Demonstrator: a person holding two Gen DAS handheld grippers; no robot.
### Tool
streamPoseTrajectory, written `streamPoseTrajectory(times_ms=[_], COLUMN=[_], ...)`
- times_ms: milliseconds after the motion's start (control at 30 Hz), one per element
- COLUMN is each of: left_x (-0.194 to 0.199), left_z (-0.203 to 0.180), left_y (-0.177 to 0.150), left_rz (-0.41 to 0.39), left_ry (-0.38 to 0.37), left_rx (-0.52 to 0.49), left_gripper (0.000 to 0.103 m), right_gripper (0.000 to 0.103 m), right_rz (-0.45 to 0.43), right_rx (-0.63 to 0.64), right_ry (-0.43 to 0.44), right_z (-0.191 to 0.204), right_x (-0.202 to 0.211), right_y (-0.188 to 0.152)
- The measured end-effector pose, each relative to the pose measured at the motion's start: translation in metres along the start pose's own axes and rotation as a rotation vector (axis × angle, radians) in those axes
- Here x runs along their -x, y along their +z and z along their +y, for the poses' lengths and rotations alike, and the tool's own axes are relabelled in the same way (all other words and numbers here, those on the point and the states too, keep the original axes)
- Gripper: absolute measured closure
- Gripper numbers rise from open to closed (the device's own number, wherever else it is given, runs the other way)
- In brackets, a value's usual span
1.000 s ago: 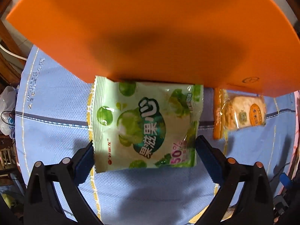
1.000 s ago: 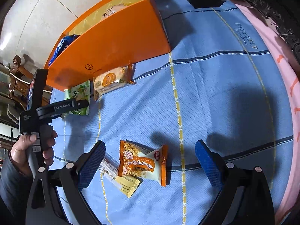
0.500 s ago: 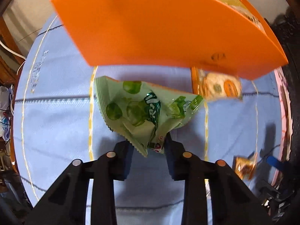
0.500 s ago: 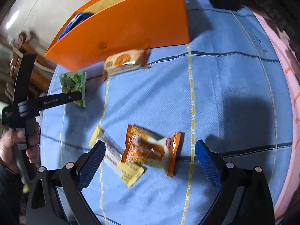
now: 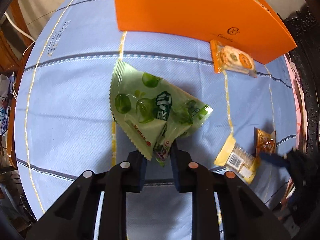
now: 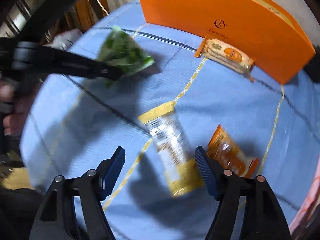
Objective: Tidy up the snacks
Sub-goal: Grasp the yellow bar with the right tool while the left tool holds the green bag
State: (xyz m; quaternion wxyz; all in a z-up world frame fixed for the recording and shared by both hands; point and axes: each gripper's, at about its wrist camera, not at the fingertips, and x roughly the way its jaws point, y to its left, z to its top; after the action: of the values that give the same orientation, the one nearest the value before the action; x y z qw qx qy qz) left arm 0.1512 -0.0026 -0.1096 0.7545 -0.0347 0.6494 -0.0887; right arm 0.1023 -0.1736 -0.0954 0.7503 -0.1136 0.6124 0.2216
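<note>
My left gripper is shut on the near corner of a green snack bag and holds it lifted above the blue tablecloth; the bag also shows in the right wrist view. My right gripper is open, low over a yellow-ended snack bar that lies between its fingers. An orange snack pack lies just right of the bar. The orange box stands at the back, with a cracker pack lying against its front wall.
The blue striped tablecloth covers the table. A pink edge runs along the right side. Wooden furniture and a white cable lie beyond the left edge. The snack bar and orange pack also show in the left view.
My left gripper has shut on the green bag and lifted it back from the box. My right gripper has swung toward the snack bar and come down close over it.
</note>
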Motion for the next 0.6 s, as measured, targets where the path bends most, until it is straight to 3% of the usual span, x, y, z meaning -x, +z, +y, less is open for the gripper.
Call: streamPoseTrajectory(times_ms=[100, 167, 233, 300, 433, 500, 600], left_x=[0.000, -0.005, -0.005, 0.002, 0.016, 0.014, 0.011], left_z=[0.008, 0.003, 0.006, 0.007, 0.002, 0.004, 0.018], left_y=[0.000, 0.004, 0.006, 0.008, 0.016, 0.017, 0.012], left_rz=[0.010, 0.017, 0.024, -0.003, -0.031, -0.012, 0.025], left_ry=[-0.021, -0.017, -0.026, -0.027, -0.042, -0.013, -0.061], left_rx=[0.001, 0.008, 0.022, 0.029, 0.000, 0.020, 0.146], left_gripper=[0.083, 0.081, 0.055, 0.040, 0.015, 0.015, 0.015], right_gripper=[0.035, 0.056, 0.066, 0.072, 0.073, 0.073, 0.073], right_rz=[0.038, 0.083, 0.091, 0.097, 0.042, 0.008, -0.029], right_rx=[0.042, 0.074, 0.107, 0.105, 0.022, -0.055, -0.162], right_ry=[-0.046, -0.051, -0.076, -0.065, 0.000, 0.067, 0.162], right_z=[0.000, 0.001, 0.004, 0.002, -0.012, -0.023, -0.042], right_x=[-0.013, -0.023, -0.025, -0.023, -0.008, 0.005, 0.019], right_y=[0.012, 0.015, 0.016, 0.018, 0.018, 0.013, 0.007])
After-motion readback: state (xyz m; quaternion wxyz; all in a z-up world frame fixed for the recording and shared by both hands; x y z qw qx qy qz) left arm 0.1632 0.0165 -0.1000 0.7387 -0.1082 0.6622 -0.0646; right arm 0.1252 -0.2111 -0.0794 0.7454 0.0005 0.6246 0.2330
